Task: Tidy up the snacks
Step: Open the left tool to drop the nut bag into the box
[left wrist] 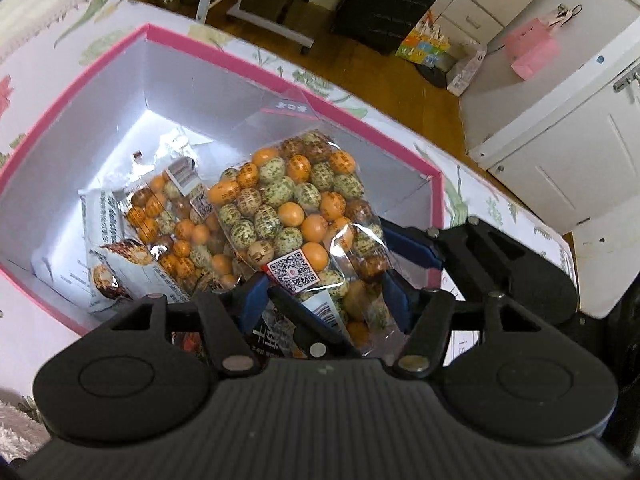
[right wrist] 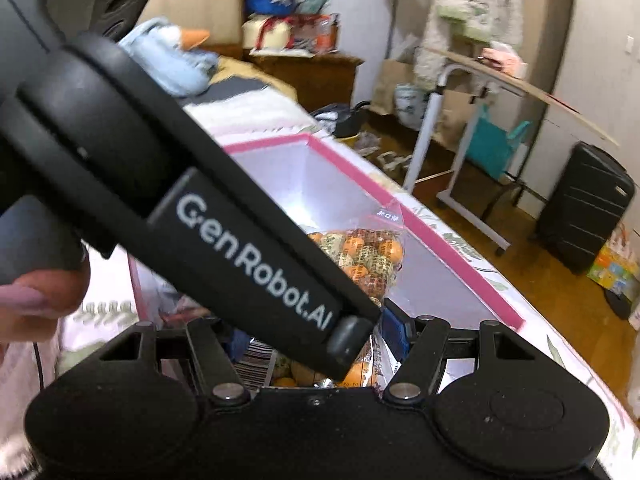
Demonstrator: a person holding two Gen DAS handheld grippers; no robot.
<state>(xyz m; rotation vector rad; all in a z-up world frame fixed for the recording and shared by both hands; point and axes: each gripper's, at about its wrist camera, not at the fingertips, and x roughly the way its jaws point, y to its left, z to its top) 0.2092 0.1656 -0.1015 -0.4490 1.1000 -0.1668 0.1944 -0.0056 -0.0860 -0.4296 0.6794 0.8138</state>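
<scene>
Two hand-held grippers crowd the near edge of the pink-rimmed box. At the bottom centre of the left wrist view, the left hand-held gripper has its blue pads closed on the lower end of a clear bag of coated nuts, near its QR label. The right hand-held gripper also sits at this bag's lower end, but the left tool's body crosses its view, so whether it grips cannot be told. The bag's long axis runs away from both tools, up the frame into the box. Left of it, a second snack bag already lies on the box floor. Beyond that, bare white floor offers room toward the far corner, and the walls rise steeply all round.
</scene>
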